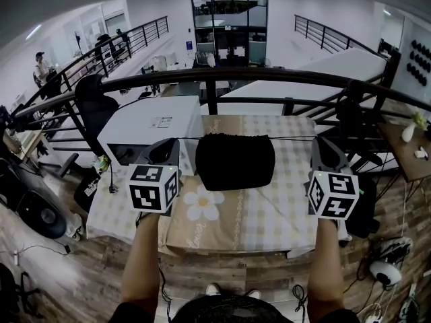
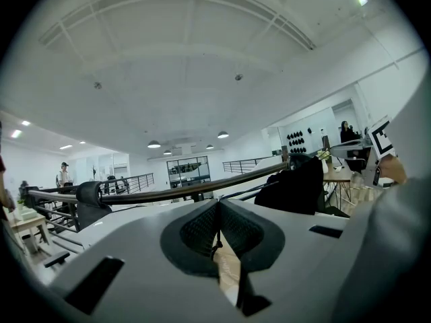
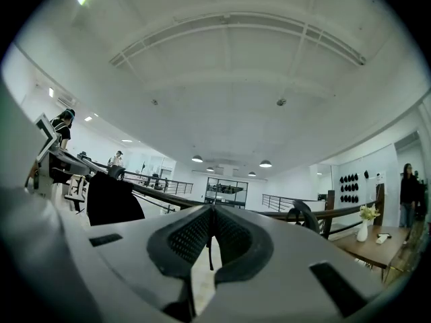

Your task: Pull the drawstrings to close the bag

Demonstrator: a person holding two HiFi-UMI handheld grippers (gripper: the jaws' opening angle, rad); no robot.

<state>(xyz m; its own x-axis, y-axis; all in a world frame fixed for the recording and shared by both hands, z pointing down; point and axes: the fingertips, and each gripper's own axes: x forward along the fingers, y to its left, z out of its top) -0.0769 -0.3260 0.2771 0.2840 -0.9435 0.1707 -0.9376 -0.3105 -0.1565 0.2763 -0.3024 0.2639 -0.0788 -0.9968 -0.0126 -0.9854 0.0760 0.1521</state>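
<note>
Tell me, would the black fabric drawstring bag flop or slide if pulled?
The black fabric bag looks soft, top gathered: probably sags when lifted. It lies loose on the checked tablecloth, so an uneven pull likely drags it.

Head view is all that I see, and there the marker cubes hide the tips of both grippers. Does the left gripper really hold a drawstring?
Observer: Yes. In the left gripper view, the left gripper has its fingers pressed together on the thin dark left drawstring.
Operator: And the right one?
Observer: It is the same. The right gripper is shut on the right drawstring, and a short piece of the cord hangs below the grip.
Operator: Do the gripper cameras see the bag?
Observer: Both do. The black bag sits off to the side in each view, not between the fingers.
</note>
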